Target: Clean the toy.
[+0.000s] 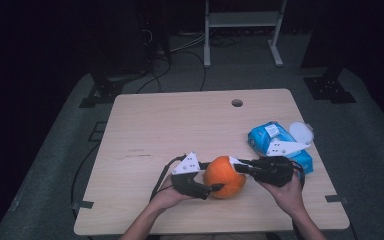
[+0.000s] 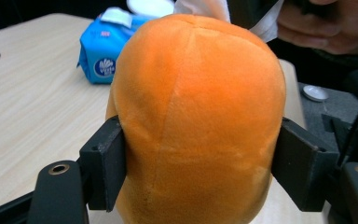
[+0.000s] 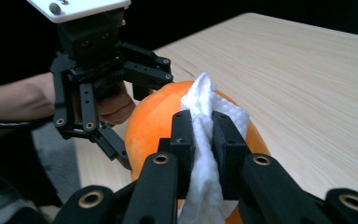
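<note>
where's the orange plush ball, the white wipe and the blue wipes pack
orange plush ball (image 2: pixel 196 121): left gripper view, middle of its front, between the jaws.
white wipe (image 3: pixel 204 135): right gripper view, the fold pinched between the jaws.
blue wipes pack (image 1: pixel 262 135): high view, its top face.

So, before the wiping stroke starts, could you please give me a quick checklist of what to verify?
1. Left gripper clamps the orange plush pumpkin on both sides: ok.
2. Right gripper pinches the white wipe: ok.
3. Wipe touches the pumpkin's top: ok.
4. Pumpkin rests on the table: cannot tell.
5. Blue wipes pack stands apart from the pumpkin: ok.
</note>
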`<state>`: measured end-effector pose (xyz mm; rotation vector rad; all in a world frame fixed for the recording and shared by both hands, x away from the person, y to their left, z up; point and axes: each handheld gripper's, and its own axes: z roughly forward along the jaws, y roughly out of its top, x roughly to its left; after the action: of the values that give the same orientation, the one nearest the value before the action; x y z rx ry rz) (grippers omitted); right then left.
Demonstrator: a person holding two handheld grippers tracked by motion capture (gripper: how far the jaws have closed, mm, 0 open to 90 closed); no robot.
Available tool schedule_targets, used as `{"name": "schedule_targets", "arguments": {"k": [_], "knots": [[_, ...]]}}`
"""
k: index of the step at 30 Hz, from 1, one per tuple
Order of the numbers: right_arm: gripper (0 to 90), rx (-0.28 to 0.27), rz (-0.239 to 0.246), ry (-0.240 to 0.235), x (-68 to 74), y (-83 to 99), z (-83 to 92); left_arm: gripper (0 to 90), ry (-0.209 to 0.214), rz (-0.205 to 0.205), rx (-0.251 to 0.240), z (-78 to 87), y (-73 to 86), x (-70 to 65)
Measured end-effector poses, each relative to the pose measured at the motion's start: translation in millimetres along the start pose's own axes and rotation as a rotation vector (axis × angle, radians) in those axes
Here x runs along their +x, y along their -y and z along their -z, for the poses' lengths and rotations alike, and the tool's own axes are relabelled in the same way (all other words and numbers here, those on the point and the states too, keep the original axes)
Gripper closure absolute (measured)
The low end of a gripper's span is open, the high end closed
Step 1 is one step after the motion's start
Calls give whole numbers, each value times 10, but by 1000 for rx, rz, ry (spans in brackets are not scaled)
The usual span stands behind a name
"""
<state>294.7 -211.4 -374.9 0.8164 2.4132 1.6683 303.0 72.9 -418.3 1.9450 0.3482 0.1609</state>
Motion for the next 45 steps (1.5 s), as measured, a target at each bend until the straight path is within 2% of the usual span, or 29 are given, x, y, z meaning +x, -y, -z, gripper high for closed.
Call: {"name": "schedule_targets", "arguments": {"k": [1,2,3,4,5,6,8,10,11,13,16,18,19,20,21,23,26,27,28,31,34,38,39,43,45], "knots": [[795,14,1,3,-9,8,-32,268,-27,-25,41,-10,22,-1],[795,14,1,3,-9,8,-32,268,-27,-25,41,-10,22,-1],[795,30,3,11,-18,24,-57,268,-42,-33,79,-48,52,-6],[795,58,5,25,-33,63,-107,268,-42,-29,84,-72,72,-10],[795,65,4,26,-38,85,-128,266,-36,-13,75,-96,91,-13],[795,68,25,49,-7,74,-133,263,-40,-10,72,-109,93,-20],[796,65,36,52,17,56,-130,262,-43,-7,65,-135,92,-41],[796,46,50,-2,112,8,-150,259,-43,-17,68,-181,95,-77],[795,63,100,-3,202,-21,-209,254,-38,-24,70,-198,99,-95],[797,74,111,10,231,-26,-237,243,-31,-38,67,-194,112,-112],[798,68,97,16,186,-23,-212,242,-21,-34,55,-183,124,-103],[797,67,95,57,115,-7,-164,237,-3,-47,51,-179,135,-104],[797,61,70,67,45,22,-120,234,3,-48,45,-174,137,-103],[797,61,70,67,45,22,-120,234,7,-42,40,-170,138,-101],[796,66,67,85,10,45,-74,252,17,-19,18,-161,131,-90],[796,65,64,88,4,48,-61,265,11,-14,14,-167,125,-89],[795,63,61,76,46,36,-58,307,-9,-31,20,-191,127,-106],[795,62,78,39,119,23,-105,315,-5,-36,23,-192,135,-110],[795,62,78,39,119,23,-105,315,-6,-41,29,-191,138,-114],[796,83,121,64,207,-8,-169,316,1,-49,35,-177,154,-116],[796,72,99,76,158,-13,-169,315,7,-63,35,-186,161,-127],[797,64,72,105,90,-15,-139,313,38,-118,43,-226,166,-202],[797,64,66,105,77,-16,-133,312,33,-130,45,-237,161,-220],[797,65,48,91,33,6,-142,310,33,-130,41,-240,165,-212],[797,65,26,82,-17,10,-126,319,15,-122,37,-232,158,-195]]}}
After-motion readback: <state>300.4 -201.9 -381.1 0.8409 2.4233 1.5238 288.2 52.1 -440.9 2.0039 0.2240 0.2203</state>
